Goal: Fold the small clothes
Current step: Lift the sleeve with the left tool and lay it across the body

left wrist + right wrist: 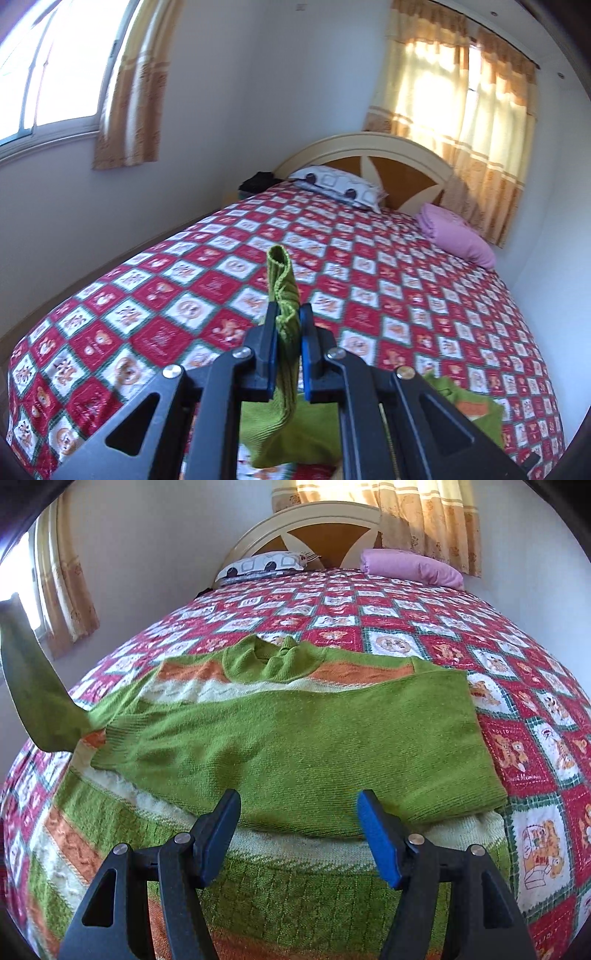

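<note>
We see a sweater [303,738] knit mostly in lime green, crossed by orange and cream stripes; its raised sleeve [286,295] is the same ribbed green. Under it, the bedspread [461,635] is a red and white diamond check with green borders and orange cartoon prints. Both grippers [299,834] are black with blue pads. 1 pillow [340,186] is white with grey squares and dark circles, another [410,568] plain lilac. The curtains [461,96] are cream and tan.

I count one sweater [295,738], two pillows [266,566] [410,568], one bedspread [517,686], one headboard [314,520], two curtains [454,122] [129,99].
</note>
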`<state>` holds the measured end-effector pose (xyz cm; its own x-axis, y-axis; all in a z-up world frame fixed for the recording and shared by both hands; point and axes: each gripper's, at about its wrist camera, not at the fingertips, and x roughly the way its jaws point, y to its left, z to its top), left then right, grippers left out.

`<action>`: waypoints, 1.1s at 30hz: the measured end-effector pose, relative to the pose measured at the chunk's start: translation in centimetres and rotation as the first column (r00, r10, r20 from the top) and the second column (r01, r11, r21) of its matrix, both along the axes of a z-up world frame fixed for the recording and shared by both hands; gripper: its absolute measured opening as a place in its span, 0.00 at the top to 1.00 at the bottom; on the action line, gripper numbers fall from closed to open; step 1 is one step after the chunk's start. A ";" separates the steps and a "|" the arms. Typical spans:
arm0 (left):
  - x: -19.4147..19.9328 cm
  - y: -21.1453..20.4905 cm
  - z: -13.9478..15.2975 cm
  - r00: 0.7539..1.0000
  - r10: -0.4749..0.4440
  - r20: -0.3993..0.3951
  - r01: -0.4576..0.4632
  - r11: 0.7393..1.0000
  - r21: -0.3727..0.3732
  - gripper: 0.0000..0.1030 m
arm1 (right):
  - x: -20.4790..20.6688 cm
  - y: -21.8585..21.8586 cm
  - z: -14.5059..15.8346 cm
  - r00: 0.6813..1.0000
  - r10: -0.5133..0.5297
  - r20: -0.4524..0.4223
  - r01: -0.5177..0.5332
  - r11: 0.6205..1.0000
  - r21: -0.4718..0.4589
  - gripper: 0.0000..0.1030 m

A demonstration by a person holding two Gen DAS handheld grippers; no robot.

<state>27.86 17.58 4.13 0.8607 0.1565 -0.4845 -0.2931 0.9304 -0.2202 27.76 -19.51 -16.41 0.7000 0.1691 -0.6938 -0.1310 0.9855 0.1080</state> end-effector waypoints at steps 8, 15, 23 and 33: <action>1.6 -5.1 1.1 0.996 -0.085 0.013 0.085 0.996 -0.006 0.90 | -1.0 -2.4 1.3 0.994 -0.074 0.077 0.065 0.991 0.119 0.36; 2.9 -10.0 0.7 0.985 -0.170 0.006 0.170 0.985 -0.009 0.90 | -1.8 -3.8 2.5 0.978 -0.145 0.150 0.117 0.976 0.186 0.36; 4.6 -14.7 -0.6 0.971 -0.239 -0.023 0.238 0.970 -0.042 0.90 | -2.0 -5.3 2.8 0.963 -0.210 0.170 0.167 0.957 0.236 0.36; 6.5 -22.7 -5.3 0.935 -0.343 -0.093 0.334 0.937 -0.097 0.90 | -2.0 -5.8 2.3 0.957 -0.247 0.153 0.204 0.946 0.254 0.36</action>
